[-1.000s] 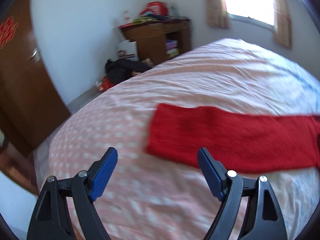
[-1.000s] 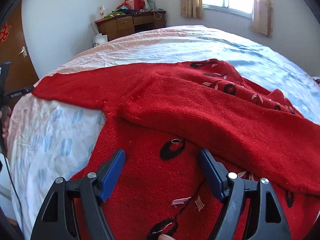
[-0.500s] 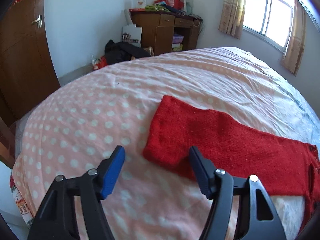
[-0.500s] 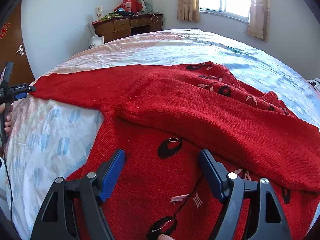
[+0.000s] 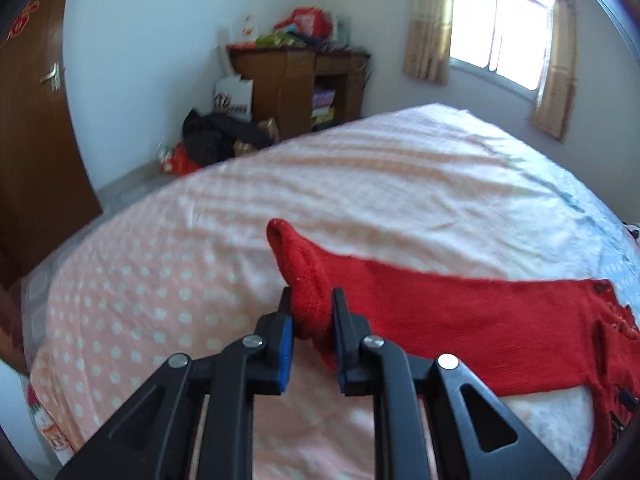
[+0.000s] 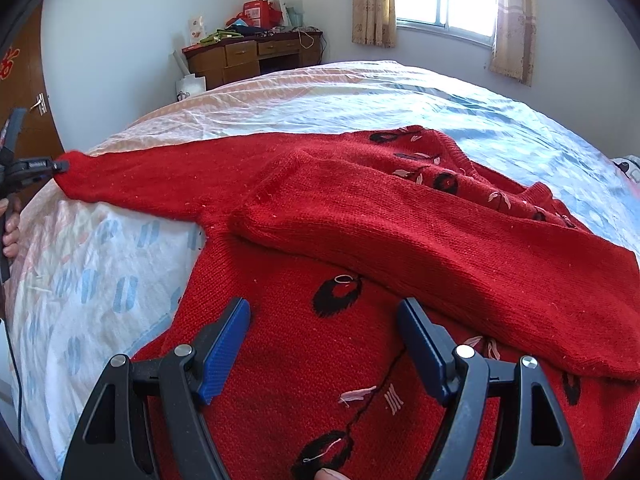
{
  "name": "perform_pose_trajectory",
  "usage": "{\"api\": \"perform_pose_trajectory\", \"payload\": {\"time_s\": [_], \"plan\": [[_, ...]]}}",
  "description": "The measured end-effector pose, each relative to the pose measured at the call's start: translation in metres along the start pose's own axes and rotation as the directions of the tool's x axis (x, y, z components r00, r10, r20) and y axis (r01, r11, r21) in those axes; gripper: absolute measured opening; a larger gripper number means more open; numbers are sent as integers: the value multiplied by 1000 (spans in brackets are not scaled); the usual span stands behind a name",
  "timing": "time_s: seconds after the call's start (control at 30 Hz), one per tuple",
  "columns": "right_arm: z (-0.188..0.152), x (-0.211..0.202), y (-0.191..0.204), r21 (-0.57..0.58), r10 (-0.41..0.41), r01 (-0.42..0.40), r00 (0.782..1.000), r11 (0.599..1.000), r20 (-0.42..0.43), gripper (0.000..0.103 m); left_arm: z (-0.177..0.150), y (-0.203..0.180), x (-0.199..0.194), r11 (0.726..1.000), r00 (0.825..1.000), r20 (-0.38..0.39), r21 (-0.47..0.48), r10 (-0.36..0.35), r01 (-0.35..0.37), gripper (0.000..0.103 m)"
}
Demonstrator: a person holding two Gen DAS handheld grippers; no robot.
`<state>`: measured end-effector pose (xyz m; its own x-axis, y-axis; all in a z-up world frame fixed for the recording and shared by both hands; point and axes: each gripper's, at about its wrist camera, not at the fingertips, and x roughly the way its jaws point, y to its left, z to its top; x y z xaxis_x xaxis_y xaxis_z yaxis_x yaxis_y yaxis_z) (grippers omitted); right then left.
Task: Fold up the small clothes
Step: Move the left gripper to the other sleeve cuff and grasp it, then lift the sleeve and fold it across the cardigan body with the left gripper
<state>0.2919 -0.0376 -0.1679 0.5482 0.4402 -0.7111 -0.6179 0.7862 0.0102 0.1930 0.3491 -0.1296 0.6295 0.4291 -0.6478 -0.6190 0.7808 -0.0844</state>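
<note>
Left wrist view: the left gripper [image 5: 311, 314] is closing its jaws, and the cuff of the red sweater [image 5: 480, 320] is bunched up between the two pads, pinched and rising ahead of the fingertips. The rest of that sleeve runs away to the right of the gripper, lying flat on the bed [image 5: 360, 184] with its pink dotted cover. Far beyond the gripper, a wooden desk [image 5: 296, 80] stands against the wall, with a window [image 5: 500, 44] up to the right.

Right wrist view: the right gripper [image 6: 324, 344] stands wide with nothing between its blue pads, poised just above the sweater's patterned body [image 6: 304, 360]. Ahead of the fingertips, one sleeve [image 6: 440, 248] lies folded across the chest. The other sleeve stretches off to the far left, where the left gripper [image 6: 60, 166] has its tip at the cuff. A hand [image 6: 10, 228] shows at the left edge, below that gripper.
</note>
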Motion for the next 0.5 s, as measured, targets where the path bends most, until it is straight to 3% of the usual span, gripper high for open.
{"api": "perform_pose_trajectory", "payload": {"time_s": [0.27,0.4,0.5], "plan": [[3,-4,-8,37,35,-35,999,999,3,77,24,-38,-28,995,995,33,31,-94,93,18],[1,-22,-24,110,51,-54,998,993,24,77,39,-66,-52,983,982,61,48,-179,176,18],[-3,-42,-29,88,21,-22,1000,996,9,77,49,-88,-71,973,970,96,74,-224,217,18]]}}
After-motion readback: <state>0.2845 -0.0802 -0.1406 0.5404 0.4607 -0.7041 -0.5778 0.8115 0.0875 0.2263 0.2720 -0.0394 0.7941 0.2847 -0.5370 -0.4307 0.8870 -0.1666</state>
